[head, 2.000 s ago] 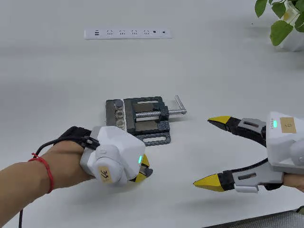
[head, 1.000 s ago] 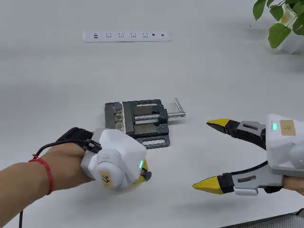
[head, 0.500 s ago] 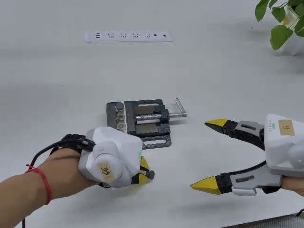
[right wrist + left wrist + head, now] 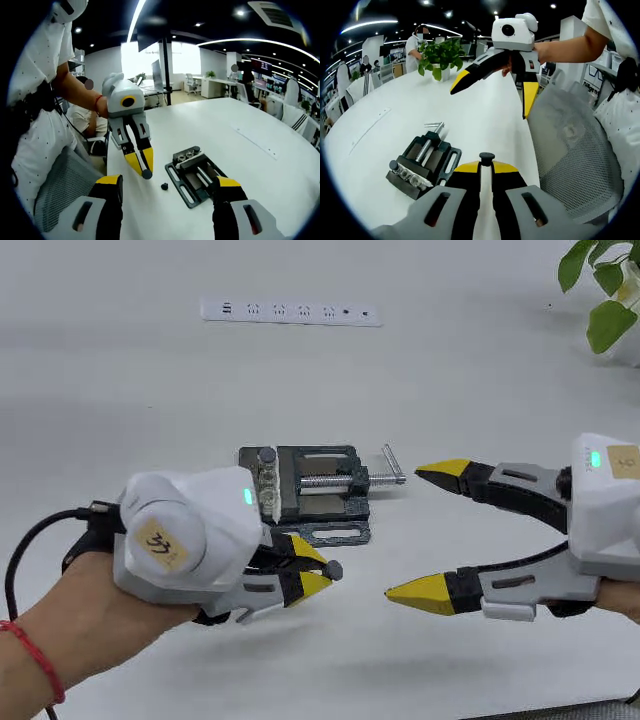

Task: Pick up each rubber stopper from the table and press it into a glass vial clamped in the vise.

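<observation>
At lower centre of the head view, the left gripper [image 4: 318, 575] is lifting off the table [image 4: 150, 390] (down there a moment ago), pinching a rubber stopper [image 4: 333, 569], so pressing it into the vise [image 4: 320, 505] just above is probably coming next. The right gripper [image 4: 418, 532] is gaping wide.

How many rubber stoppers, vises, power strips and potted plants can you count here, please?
Rubber stoppers: 3 (held stopper in the left claw, loose stopper on the table, seated stopper in the vise)
Vise: 1
Power strip: 1
Potted plant: 1
Total: 6
</observation>
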`<action>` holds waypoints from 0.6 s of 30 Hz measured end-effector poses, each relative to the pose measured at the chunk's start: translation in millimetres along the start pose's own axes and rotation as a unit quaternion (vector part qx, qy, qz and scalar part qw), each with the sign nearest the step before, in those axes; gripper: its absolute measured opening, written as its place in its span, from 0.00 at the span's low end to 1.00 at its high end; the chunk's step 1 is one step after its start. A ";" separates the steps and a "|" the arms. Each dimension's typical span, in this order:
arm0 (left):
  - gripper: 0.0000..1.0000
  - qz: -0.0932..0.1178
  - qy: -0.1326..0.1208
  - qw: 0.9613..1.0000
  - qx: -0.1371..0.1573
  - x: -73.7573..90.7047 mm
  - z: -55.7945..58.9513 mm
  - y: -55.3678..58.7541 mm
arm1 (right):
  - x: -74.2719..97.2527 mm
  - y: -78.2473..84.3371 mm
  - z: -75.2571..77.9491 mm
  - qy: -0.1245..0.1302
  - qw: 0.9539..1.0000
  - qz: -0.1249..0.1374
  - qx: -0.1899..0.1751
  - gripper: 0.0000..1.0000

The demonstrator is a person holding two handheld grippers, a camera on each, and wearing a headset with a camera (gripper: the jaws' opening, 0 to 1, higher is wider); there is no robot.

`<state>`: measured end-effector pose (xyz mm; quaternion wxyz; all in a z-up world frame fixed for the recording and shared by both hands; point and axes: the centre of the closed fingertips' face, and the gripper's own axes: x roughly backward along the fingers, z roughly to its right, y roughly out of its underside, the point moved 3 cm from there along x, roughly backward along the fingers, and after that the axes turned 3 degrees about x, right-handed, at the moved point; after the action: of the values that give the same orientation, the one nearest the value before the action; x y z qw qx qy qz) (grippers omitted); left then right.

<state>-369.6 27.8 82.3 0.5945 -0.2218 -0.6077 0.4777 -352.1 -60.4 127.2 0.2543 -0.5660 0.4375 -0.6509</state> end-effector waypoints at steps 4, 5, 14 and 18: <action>0.04 0.020 -0.011 1.000 0.010 13.9 -3.3 -6.7 | -6.2 -18.9 -5.5 -0.029 0.999 -0.008 0.012 0.65; 0.04 0.022 -0.013 1.000 0.011 16.4 -3.1 -8.6 | -7.6 -22.5 -7.2 -0.038 0.999 -0.011 0.013 0.64; 0.04 0.048 -0.029 0.998 0.022 35.9 3.7 -29.0 | -24.5 -47.2 -22.4 -0.115 0.990 -0.051 0.056 0.43; 0.04 0.058 -0.035 0.997 0.026 40.6 5.2 -34.9 | -29.2 -53.1 -26.5 -0.135 0.986 -0.062 0.069 0.31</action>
<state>-371.9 44.6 133.3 0.5501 -0.2243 -0.6015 0.5341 -362.2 -2.9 158.3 0.3082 -0.6561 0.3172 -0.6115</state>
